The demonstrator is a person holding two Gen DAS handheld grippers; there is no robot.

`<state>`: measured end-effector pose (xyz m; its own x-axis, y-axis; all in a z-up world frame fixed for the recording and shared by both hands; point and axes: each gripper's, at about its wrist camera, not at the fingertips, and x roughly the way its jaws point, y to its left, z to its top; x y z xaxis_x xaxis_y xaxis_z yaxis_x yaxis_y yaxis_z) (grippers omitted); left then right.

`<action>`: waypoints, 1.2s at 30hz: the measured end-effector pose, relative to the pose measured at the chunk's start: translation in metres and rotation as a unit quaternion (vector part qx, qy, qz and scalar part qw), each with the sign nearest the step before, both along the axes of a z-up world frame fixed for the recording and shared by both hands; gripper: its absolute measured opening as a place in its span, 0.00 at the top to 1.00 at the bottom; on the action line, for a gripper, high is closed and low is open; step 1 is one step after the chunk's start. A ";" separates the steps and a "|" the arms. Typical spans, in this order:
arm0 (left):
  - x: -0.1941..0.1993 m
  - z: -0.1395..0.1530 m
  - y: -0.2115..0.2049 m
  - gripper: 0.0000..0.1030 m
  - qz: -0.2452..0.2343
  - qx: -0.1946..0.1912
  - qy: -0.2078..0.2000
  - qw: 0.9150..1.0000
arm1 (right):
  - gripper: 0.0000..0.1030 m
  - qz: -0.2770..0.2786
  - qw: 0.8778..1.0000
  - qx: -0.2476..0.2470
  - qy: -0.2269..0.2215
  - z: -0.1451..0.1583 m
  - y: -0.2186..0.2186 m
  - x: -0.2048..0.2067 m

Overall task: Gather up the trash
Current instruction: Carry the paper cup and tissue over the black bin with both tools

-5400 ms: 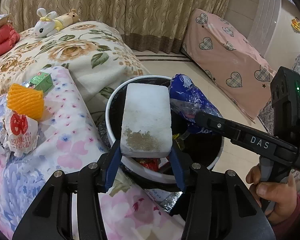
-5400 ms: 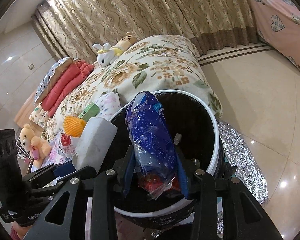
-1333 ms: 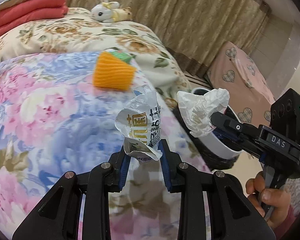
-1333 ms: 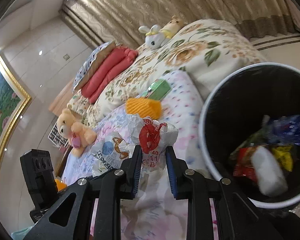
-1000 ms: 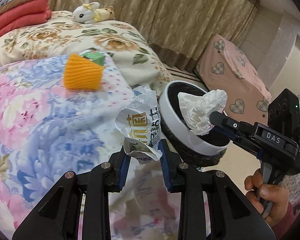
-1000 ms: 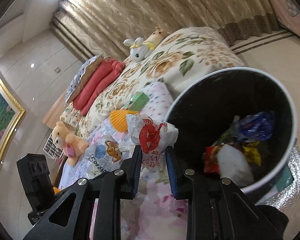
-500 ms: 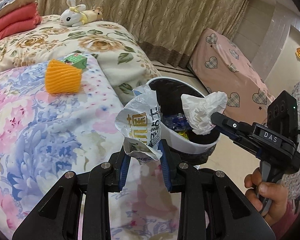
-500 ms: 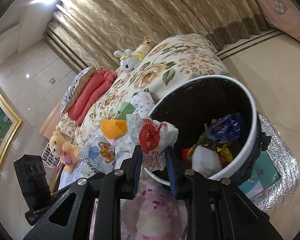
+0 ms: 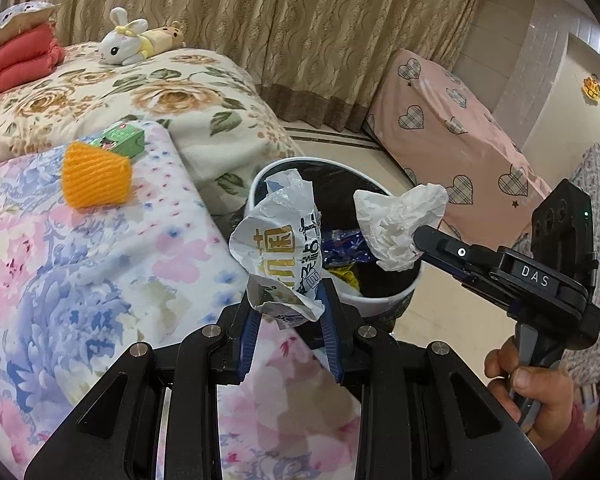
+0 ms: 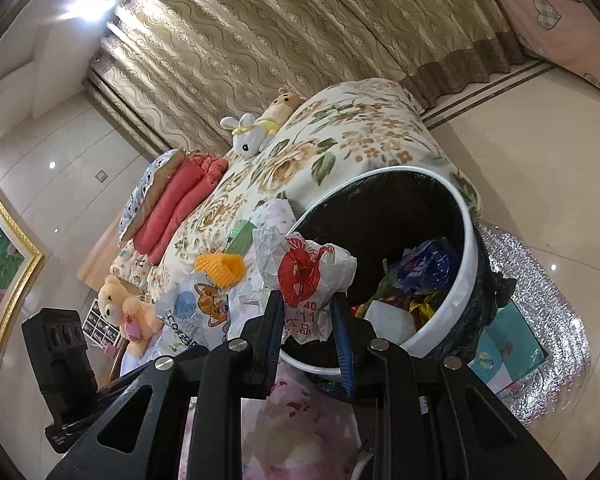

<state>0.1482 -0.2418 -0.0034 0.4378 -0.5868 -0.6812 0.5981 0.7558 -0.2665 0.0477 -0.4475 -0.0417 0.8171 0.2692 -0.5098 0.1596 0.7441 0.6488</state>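
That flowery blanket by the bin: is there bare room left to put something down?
Yes: the floral blanket is bare between the orange foam net and the left tool. It is crowded around the net, where a green carton lies, and inside the trash bin.

plush rabbit on floral quilt | red folded blankets behind | teddy bear left | heart-print pink cover by curtains

The right gripper clamped a crumpled white wrapper with red print beside the white-rimmed black bin.
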 end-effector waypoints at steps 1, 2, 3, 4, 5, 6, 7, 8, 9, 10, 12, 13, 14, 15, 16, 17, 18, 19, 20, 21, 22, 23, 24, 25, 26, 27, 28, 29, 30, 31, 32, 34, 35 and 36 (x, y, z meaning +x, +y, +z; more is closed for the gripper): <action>0.000 0.001 -0.001 0.74 -0.001 0.000 -0.001 1.000 | 0.76 -0.001 1.000 0.000 0.000 0.000 -0.001 -0.001; 0.000 0.001 -0.003 0.74 -0.003 0.000 -0.001 1.000 | 0.76 -0.001 1.000 0.000 0.000 0.000 -0.002 0.000; -0.001 0.002 -0.005 0.74 -0.004 0.000 -0.002 1.000 | 0.76 -0.002 1.000 0.001 0.000 -0.001 -0.003 -0.001; -0.001 0.002 -0.007 0.74 -0.006 0.001 -0.002 1.000 | 0.76 -0.002 1.000 0.001 0.001 -0.001 -0.003 -0.002; -0.002 0.003 -0.009 0.74 -0.008 0.001 -0.003 1.000 | 0.76 -0.003 1.000 0.000 0.001 -0.001 -0.005 -0.002; -0.003 0.003 -0.011 0.74 -0.009 0.002 -0.003 1.000 | 0.76 -0.004 1.000 0.000 0.001 -0.001 -0.005 -0.002; -0.003 0.003 -0.013 0.74 -0.011 0.003 -0.004 1.000 | 0.76 -0.005 1.000 0.001 0.001 -0.001 -0.005 -0.003; -0.003 0.004 -0.015 0.74 -0.012 0.004 -0.004 1.000 | 0.76 -0.007 1.000 0.002 0.001 -0.002 -0.006 -0.004; -0.003 0.003 -0.017 0.74 -0.014 0.005 -0.004 1.000 | 0.76 -0.007 1.000 0.002 0.000 -0.001 -0.006 -0.004; -0.003 0.003 -0.018 0.74 -0.014 0.005 -0.004 1.000 | 0.76 -0.008 1.000 0.001 0.000 -0.001 -0.007 -0.004; -0.002 0.003 -0.022 0.74 -0.017 0.006 -0.003 1.000 | 0.76 -0.009 1.000 0.001 -0.001 -0.001 -0.009 -0.005; -0.002 0.003 -0.023 0.74 -0.018 0.007 -0.004 1.000 | 0.76 -0.010 1.000 0.001 -0.001 -0.001 -0.009 -0.004; -0.002 0.003 -0.025 0.74 -0.019 0.009 -0.004 1.000 | 0.76 -0.011 1.000 0.000 0.000 -0.001 -0.010 -0.004; -0.002 0.002 -0.027 0.74 -0.020 0.010 -0.005 1.000 | 0.76 -0.011 1.000 0.000 0.000 -0.002 -0.010 -0.005; -0.002 0.002 -0.029 0.74 -0.021 0.011 -0.005 1.000 | 0.76 -0.013 1.000 0.001 0.000 -0.002 -0.011 -0.005; -0.001 0.002 -0.031 0.74 -0.022 0.012 -0.005 1.000 | 0.76 -0.014 1.000 0.001 0.001 -0.002 -0.012 -0.004; -0.001 0.002 -0.032 0.74 -0.023 0.013 -0.006 1.000 | 0.76 -0.014 1.000 0.001 0.001 -0.002 -0.013 -0.004; -0.001 0.002 -0.034 0.74 -0.024 0.014 -0.006 1.000 | 0.76 -0.015 1.000 0.001 0.002 -0.002 -0.014 -0.003; 0.000 0.002 -0.036 0.74 -0.025 0.015 -0.006 1.000 | 0.76 -0.015 1.000 0.001 0.002 -0.002 -0.014 -0.004; 0.001 0.003 -0.038 0.74 -0.026 0.016 -0.006 1.000 | 0.76 -0.014 1.000 0.000 0.003 -0.002 -0.015 -0.003; 0.001 0.003 -0.040 0.74 -0.027 0.016 -0.007 0.999 | 0.76 -0.015 1.000 -0.001 0.004 -0.001 -0.015 -0.003; 0.002 0.004 -0.042 0.74 -0.028 0.017 -0.008 0.999 | 0.76 -0.015 1.000 -0.002 0.005 -0.001 -0.016 -0.002; 0.003 0.004 -0.045 0.74 -0.029 0.018 -0.009 0.999 | 0.76 -0.014 1.000 -0.003 0.006 -0.001 -0.017 -0.001; 0.005 0.004 -0.047 0.74 -0.029 0.019 -0.009 0.999 | 0.76 -0.015 1.000 -0.004 0.006 -0.001 -0.018 0.000; 0.005 0.003 -0.048 0.74 -0.029 0.020 -0.008 0.999 | 0.76 -0.015 1.000 -0.005 0.006 -0.001 -0.018 0.000; 0.007 0.003 -0.050 0.74 -0.030 0.021 -0.008 0.999 | 0.76 -0.015 1.000 -0.006 0.007 0.000 -0.019 0.001; 0.007 0.003 -0.051 0.74 -0.030 0.021 -0.008 0.999 | 0.76 -0.016 1.000 -0.006 0.007 0.000 -0.020 0.002; 0.008 0.003 -0.053 0.74 -0.030 0.022 -0.008 0.999 | 0.76 -0.017 1.000 -0.007 0.008 0.000 -0.021 0.003; 0.009 0.002 -0.055 0.74 -0.030 0.023 -0.008 0.999 | 0.76 -0.018 1.000 -0.008 0.008 0.000 -0.022 0.003; 0.010 0.002 -0.056 0.74 -0.030 0.024 -0.007 0.999 | 0.76 -0.018 1.000 -0.008 0.009 0.000 -0.023 0.004; 0.011 0.001 -0.057 0.74 -0.030 0.024 -0.006 0.999 | 0.76 -0.018 1.000 -0.009 0.010 0.000 -0.024 0.005; 0.012 0.000 -0.059 0.74 -0.030 0.025 -0.003 0.999 | 0.76 -0.018 1.000 -0.010 0.012 -0.001 -0.024 0.007; 0.014 -0.001 -0.060 0.74 -0.030 0.025 -0.002 0.999 | 0.76 -0.018 1.000 -0.011 0.013 -0.001 -0.025 0.008; 0.015 -0.001 -0.060 0.74 -0.030 0.026 -0.001 0.999 | 0.76 -0.018 1.000 -0.012 0.014 -0.001 -0.025 0.009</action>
<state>0.1628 -0.3022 -0.0047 0.4049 -0.5759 -0.7102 0.6431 0.7315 -0.2265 0.0564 -0.4725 -0.0431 0.8116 0.2272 -0.5383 0.2043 0.7527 0.6258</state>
